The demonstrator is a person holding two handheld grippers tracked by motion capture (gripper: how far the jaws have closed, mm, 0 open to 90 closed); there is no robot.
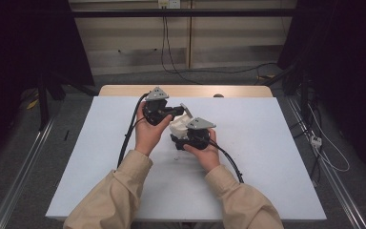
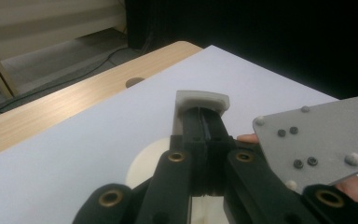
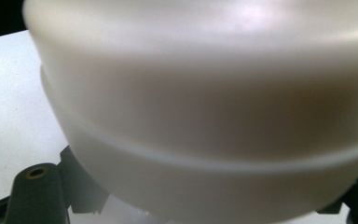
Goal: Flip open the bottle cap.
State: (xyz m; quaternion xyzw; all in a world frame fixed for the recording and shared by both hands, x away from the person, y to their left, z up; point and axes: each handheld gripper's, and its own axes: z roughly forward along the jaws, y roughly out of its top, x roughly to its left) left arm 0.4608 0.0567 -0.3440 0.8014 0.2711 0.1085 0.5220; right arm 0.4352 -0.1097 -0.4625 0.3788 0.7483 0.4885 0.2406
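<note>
- Two grippers held close together above the middle of a white table (image 1: 267, 157), slightly toward its far edge.
- Left gripper (image 1: 180, 110) pointing right, jaws pressed together on a thin pale flap (image 2: 202, 99) sticking up from a white container (image 1: 178, 127); flap's curved lip seen just past the fingertips in the left gripper view.
- Right gripper (image 1: 178, 139) just near and right of the left one, clamped on the white container (image 3: 205, 107); rounded white wall right up against its camera, blurred.
- Container held between the two grippers, above the table; whether touching the surface cannot be told.
- Grey three-cornered plate (image 2: 321, 137) of the right gripper close beside the left jaws.
- Beige sleeves (image 1: 114, 195) entering from the near edge.
- Wooden table edge (image 1: 186, 90) along the far side, cables (image 1: 171, 47) on the floor beyond.
</note>
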